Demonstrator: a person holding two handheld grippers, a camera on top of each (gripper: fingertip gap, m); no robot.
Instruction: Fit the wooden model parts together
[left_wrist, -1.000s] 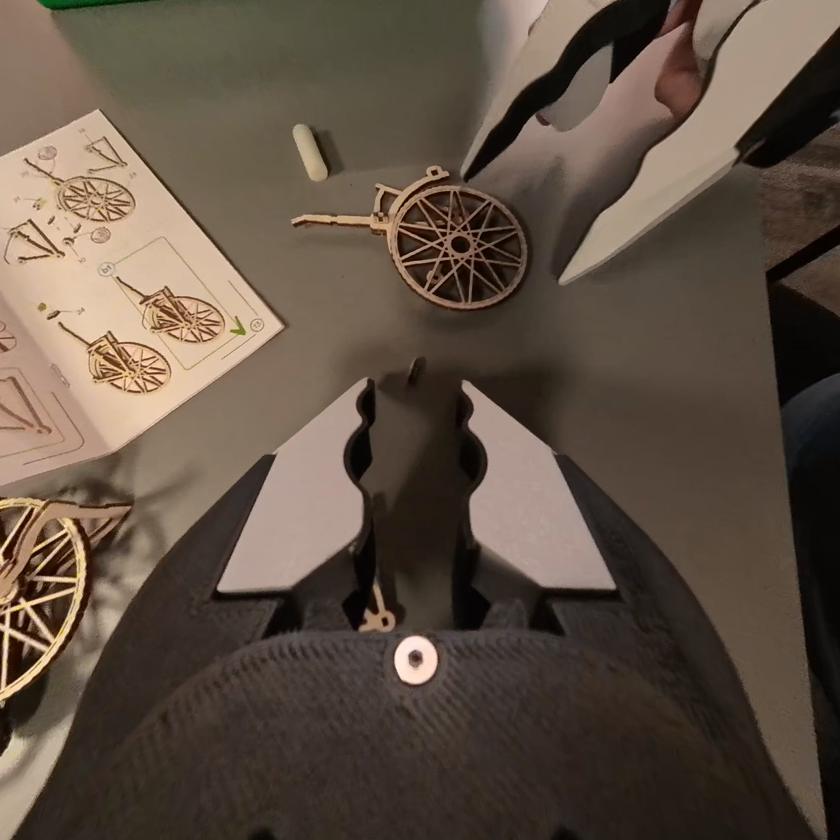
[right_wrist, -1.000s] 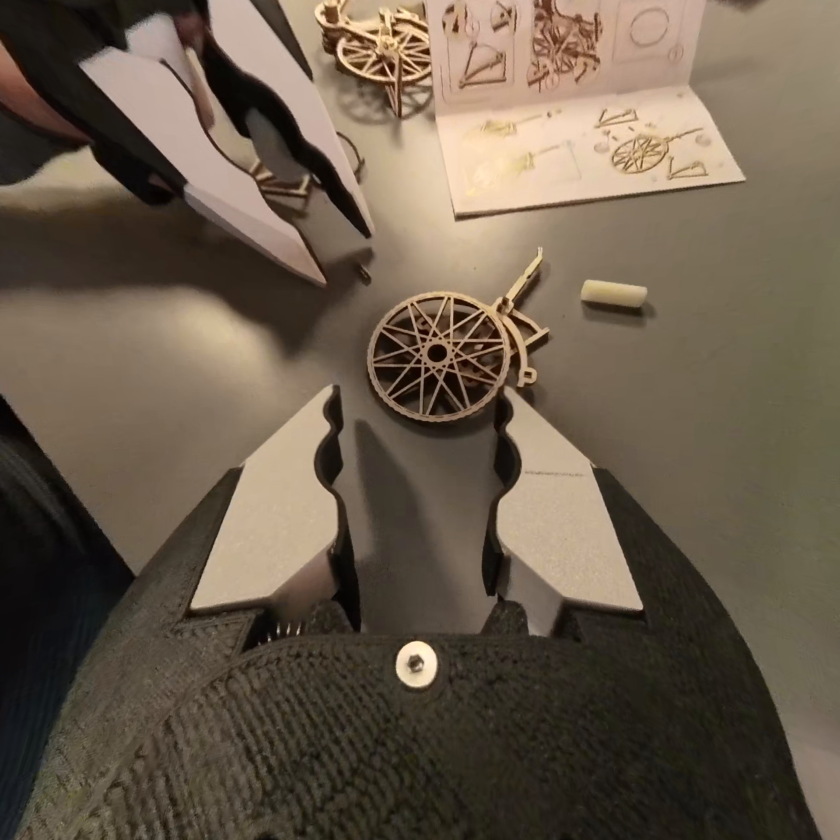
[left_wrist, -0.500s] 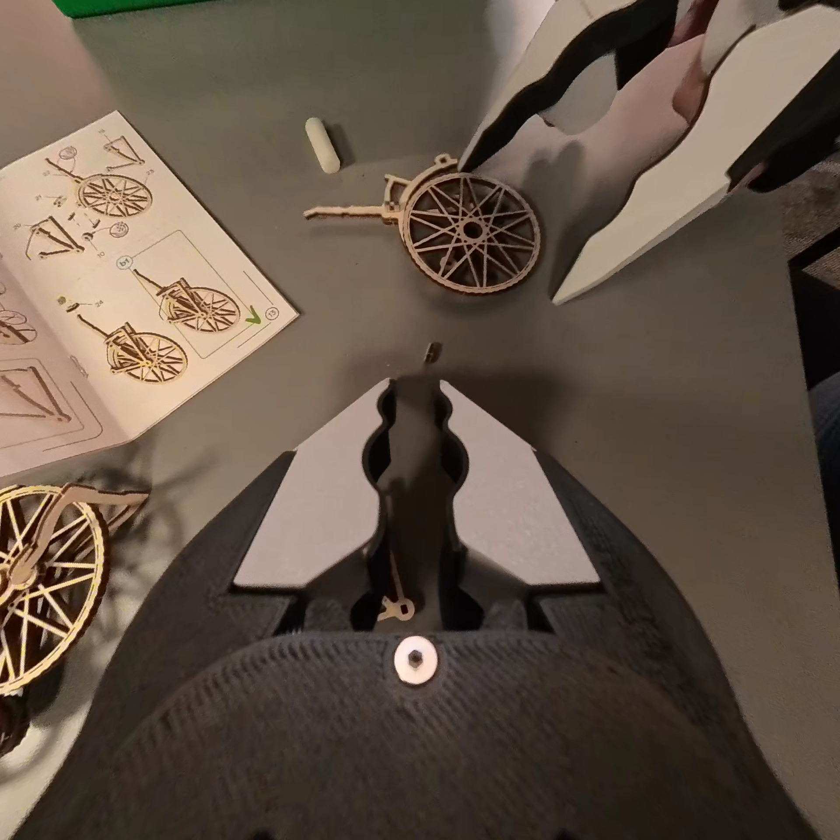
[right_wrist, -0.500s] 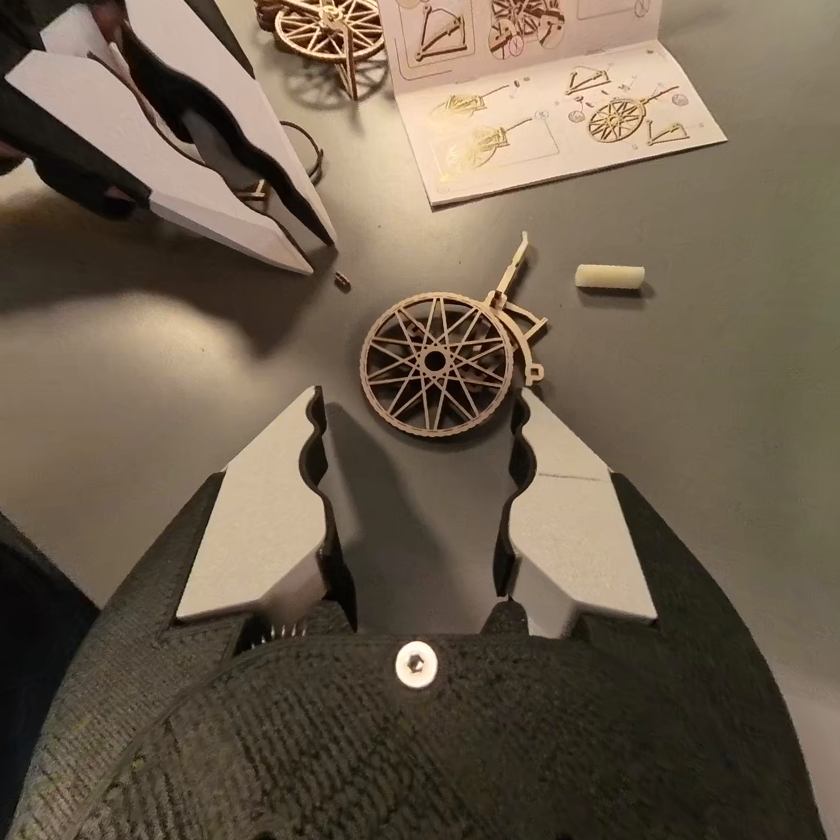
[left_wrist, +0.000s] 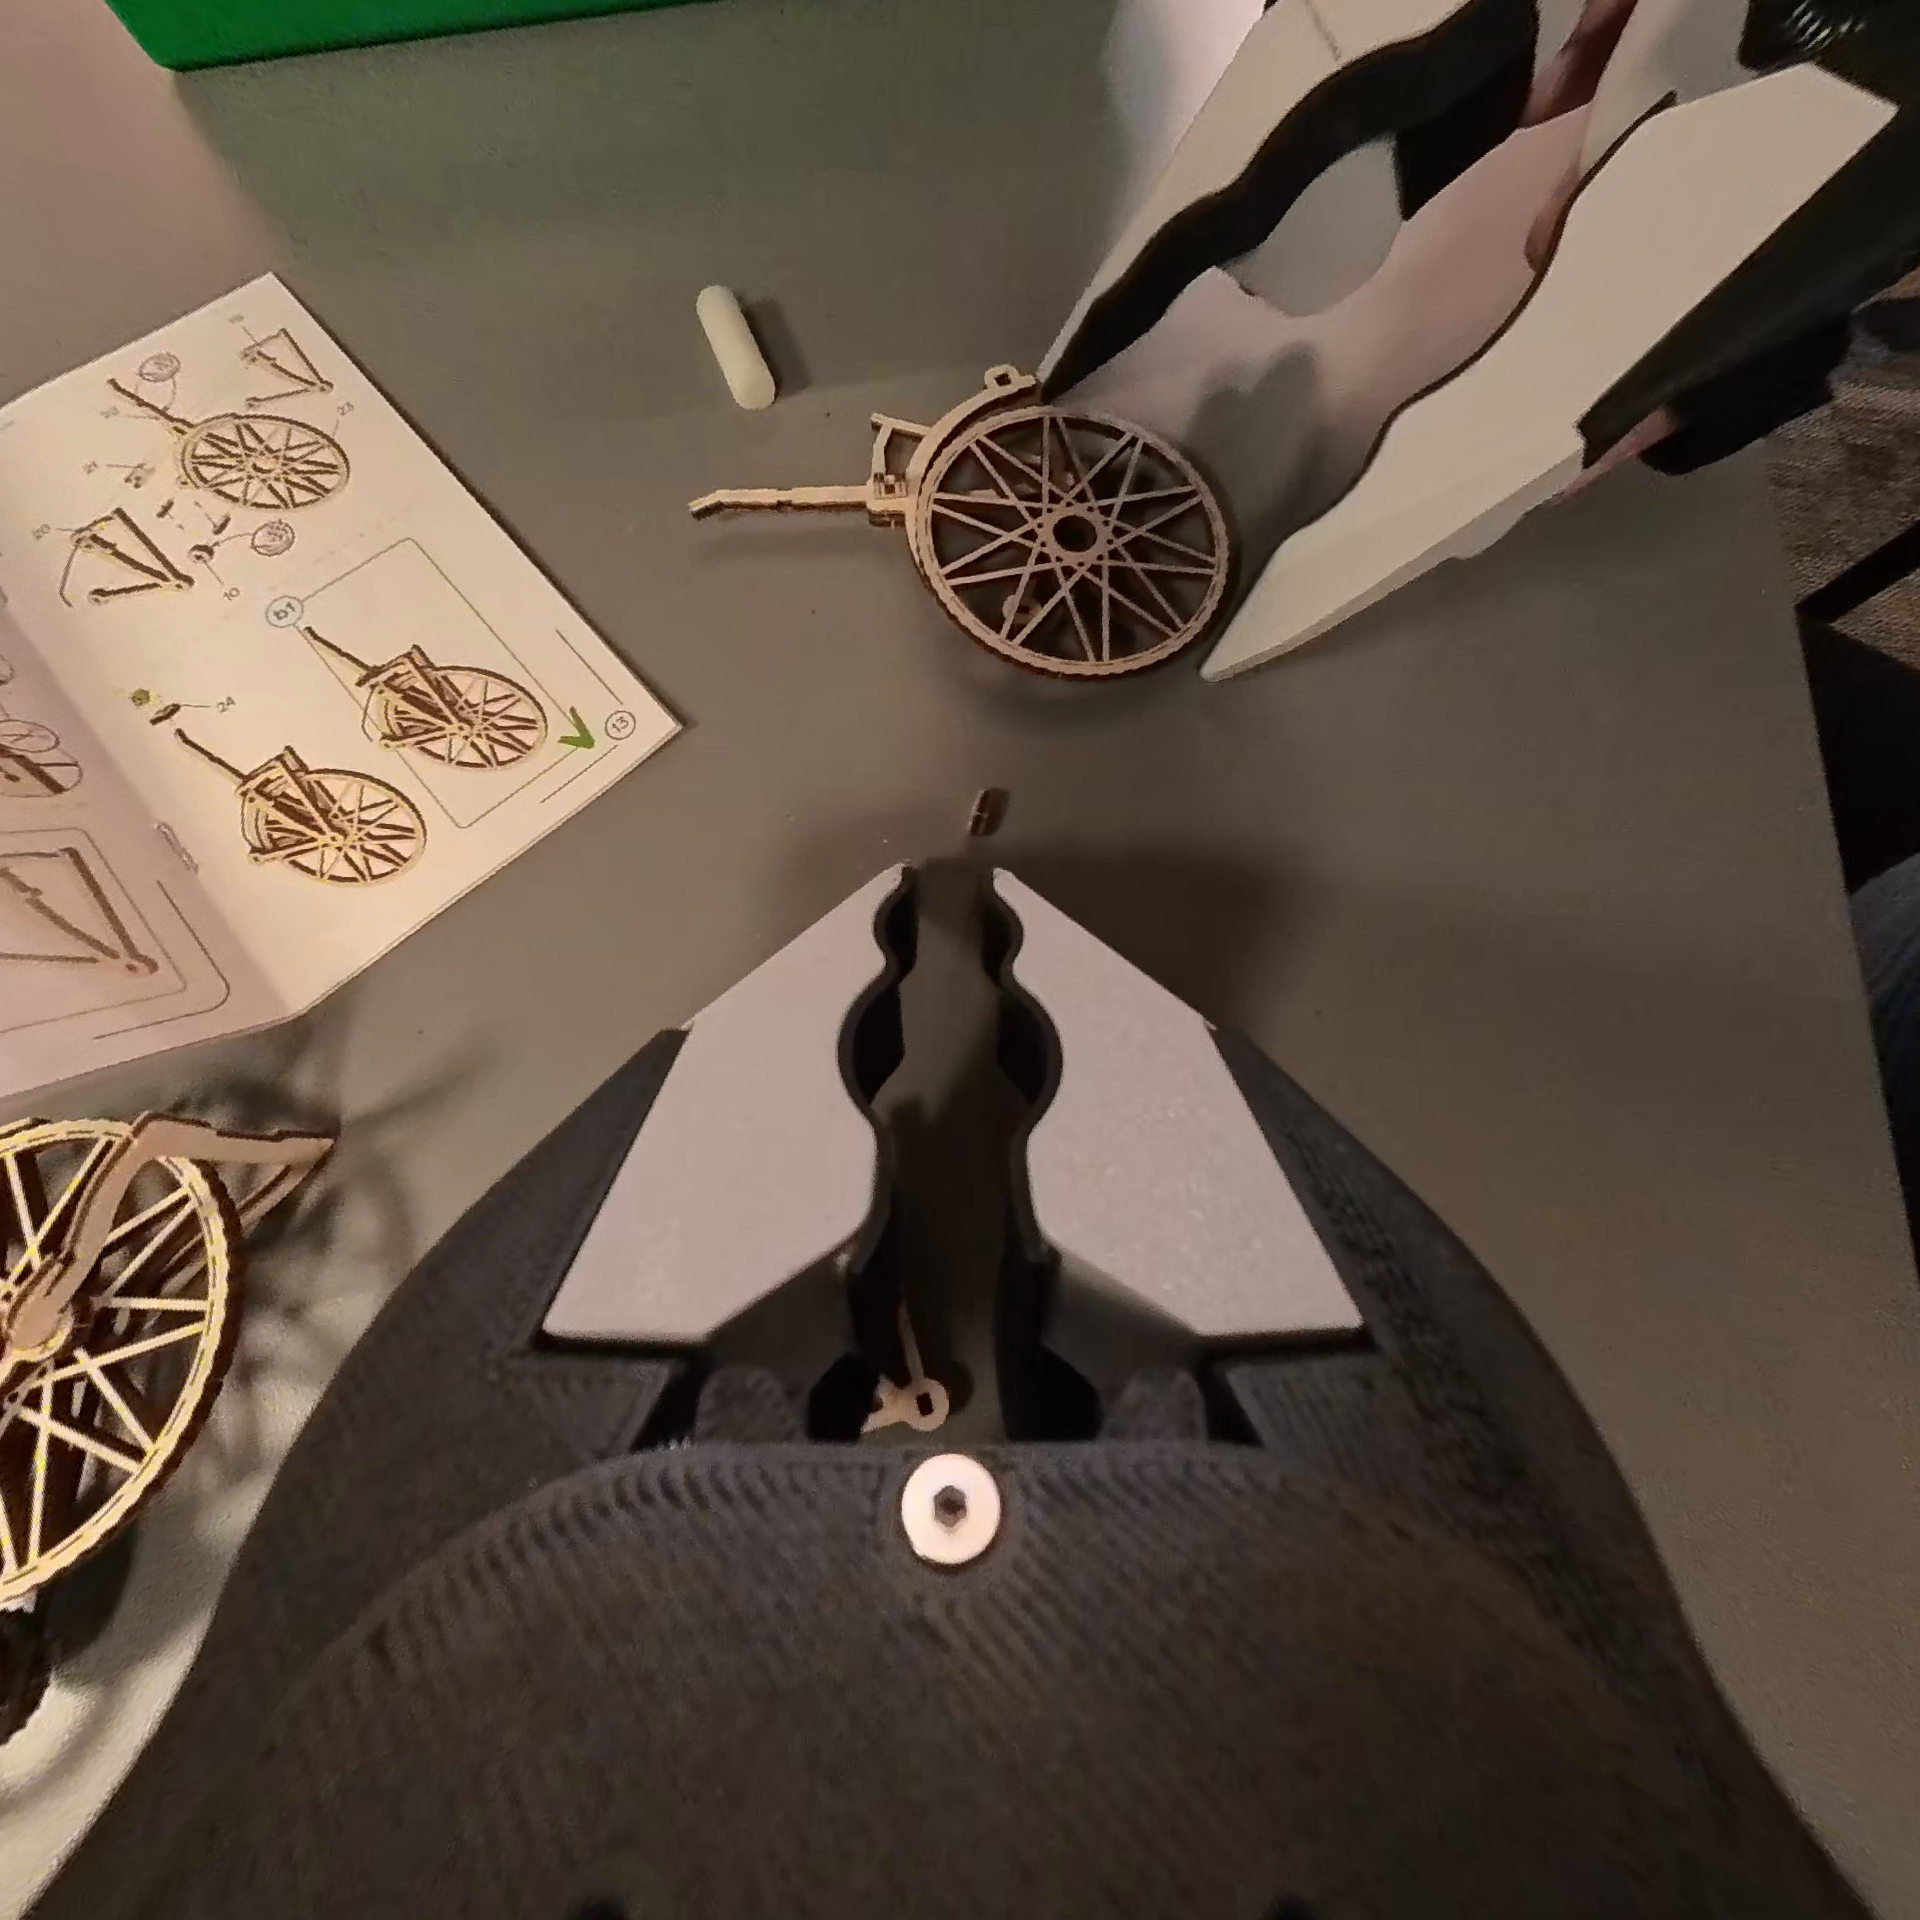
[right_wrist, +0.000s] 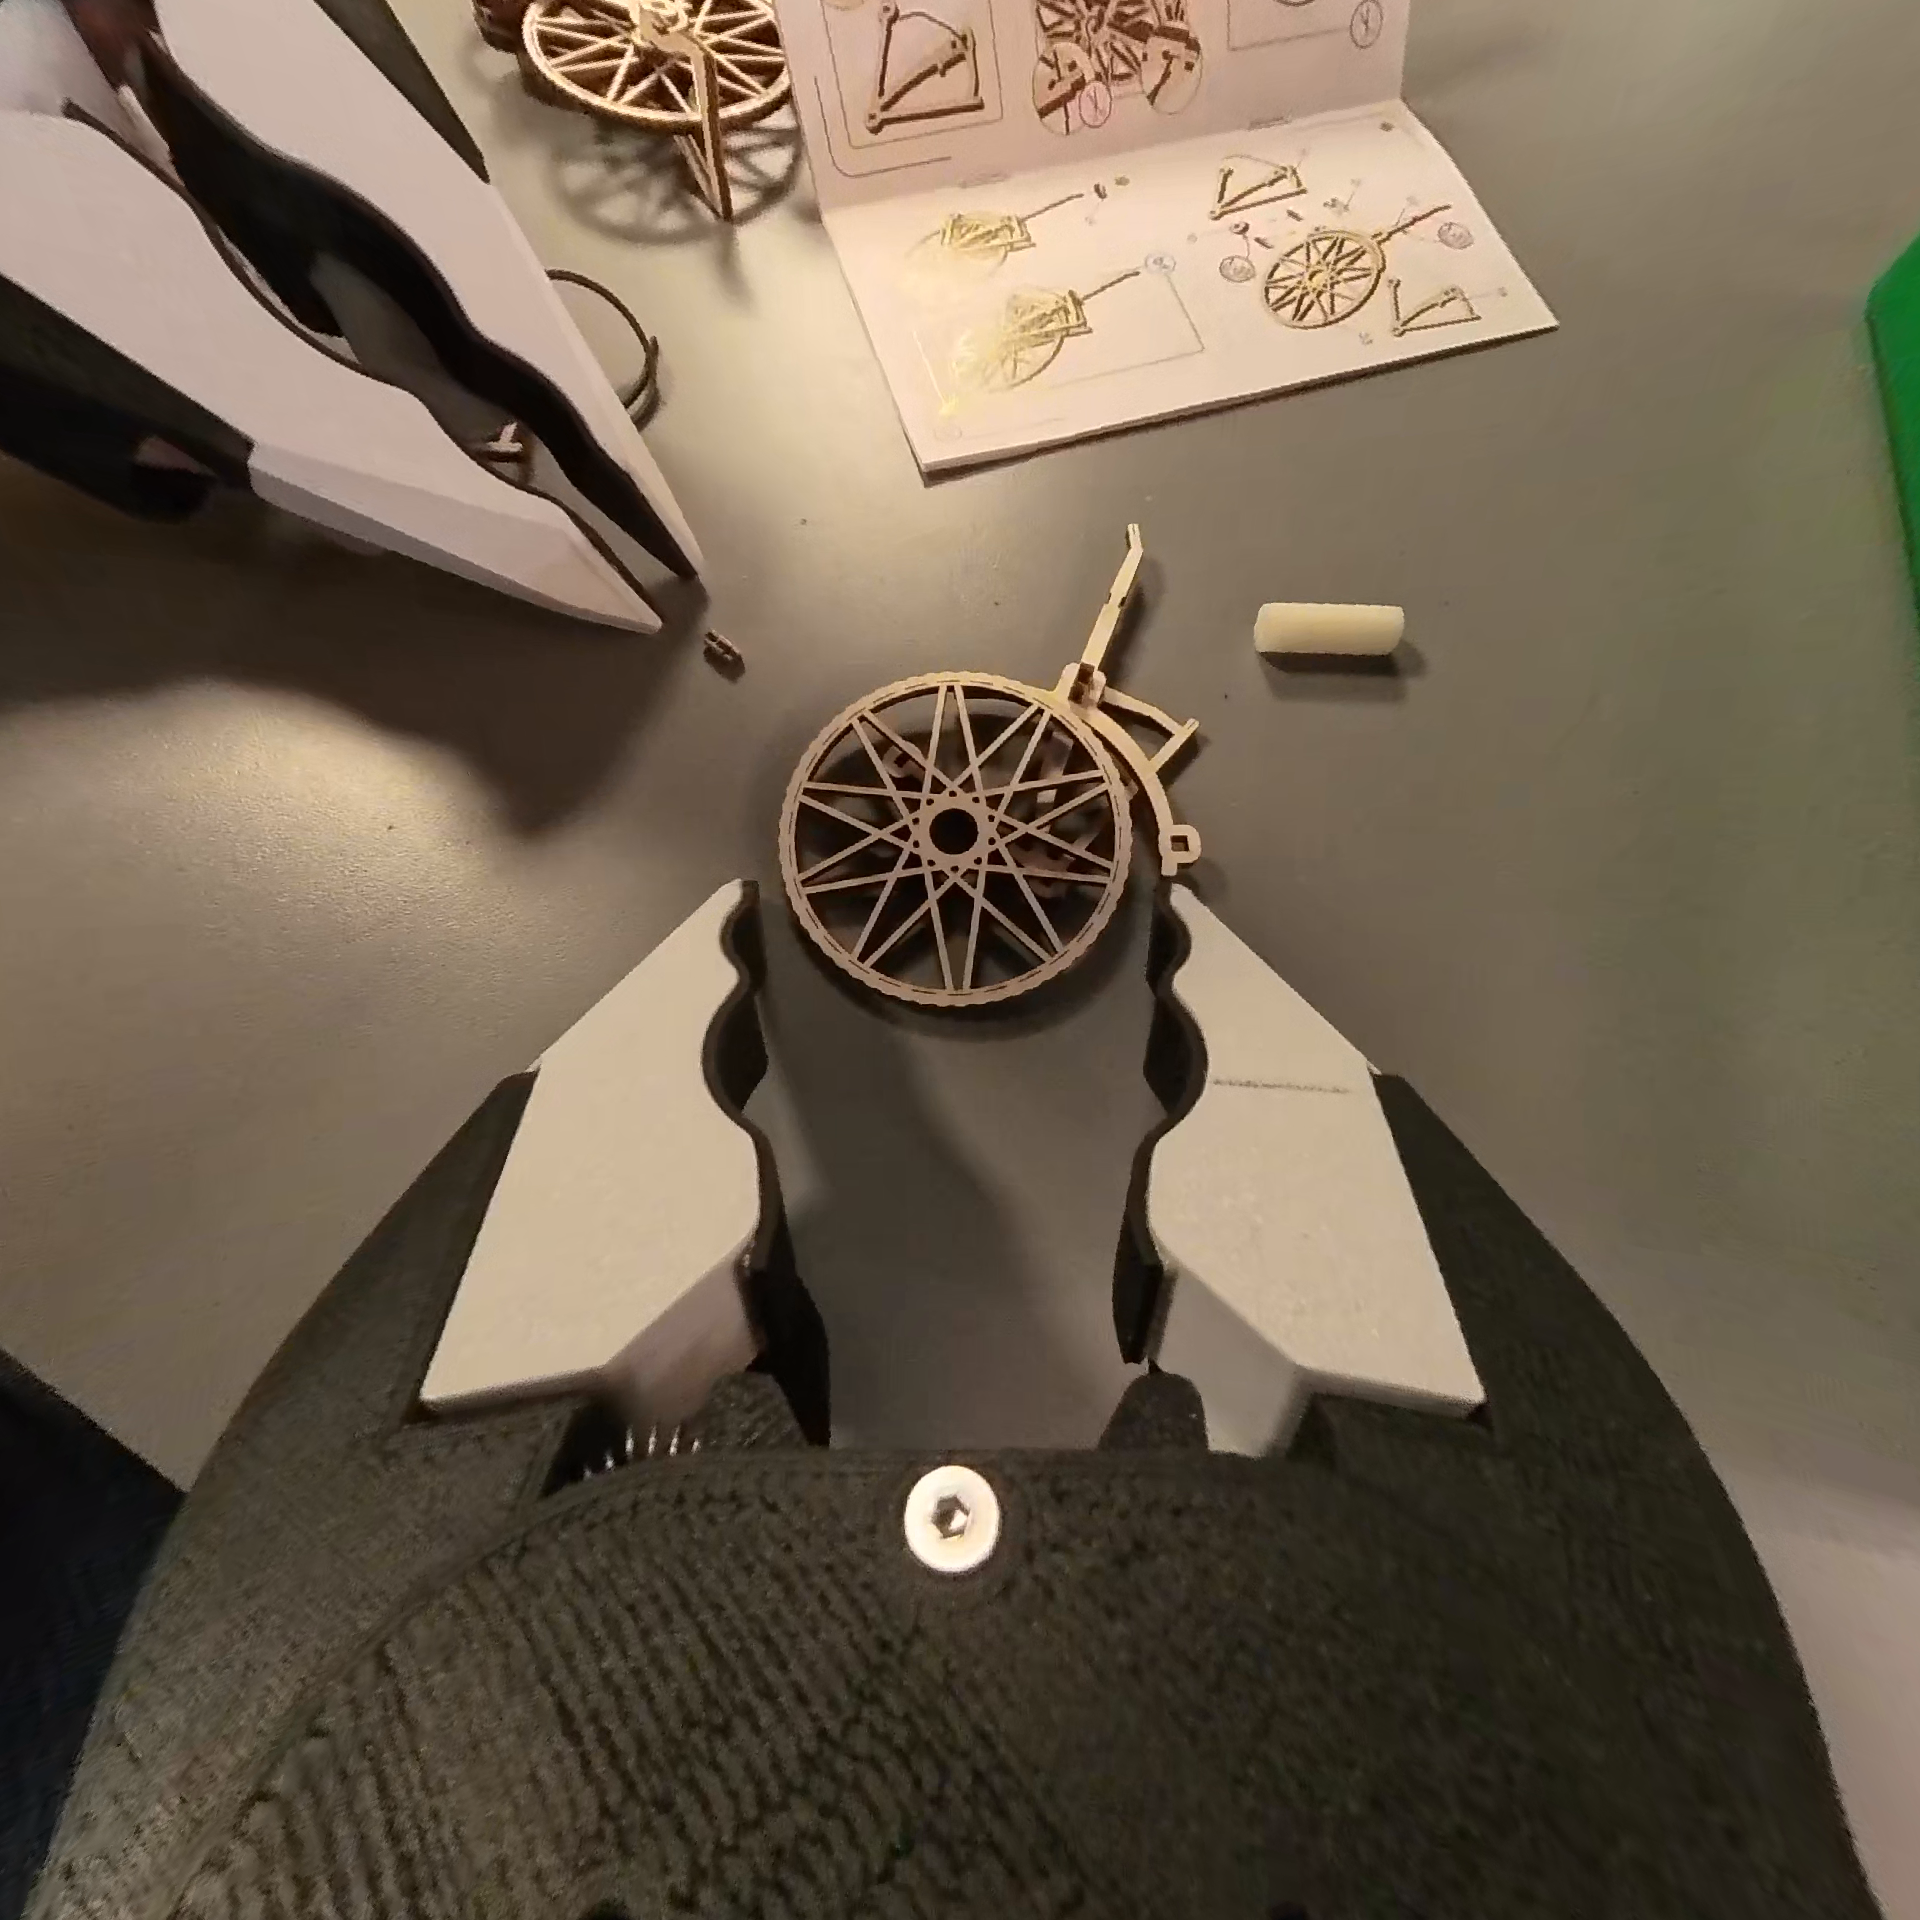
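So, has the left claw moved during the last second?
Yes. The left claw has narrowed its gap and pulled slightly back from the small dark peg, which its tips nearly touched before.

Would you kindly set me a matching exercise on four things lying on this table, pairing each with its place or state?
Things:
1. flat spoked wheel
2. cream cylinder
3. instruction booklet
4. tiny dark piece

Places or states:
A. just off the tips of the left claw
B. lying open, diagrams facing up
C. right at the open tips of the right claw
D. on its side, apart from the wheel, past its thin arm

Pairs: 1-C, 2-D, 3-B, 4-A
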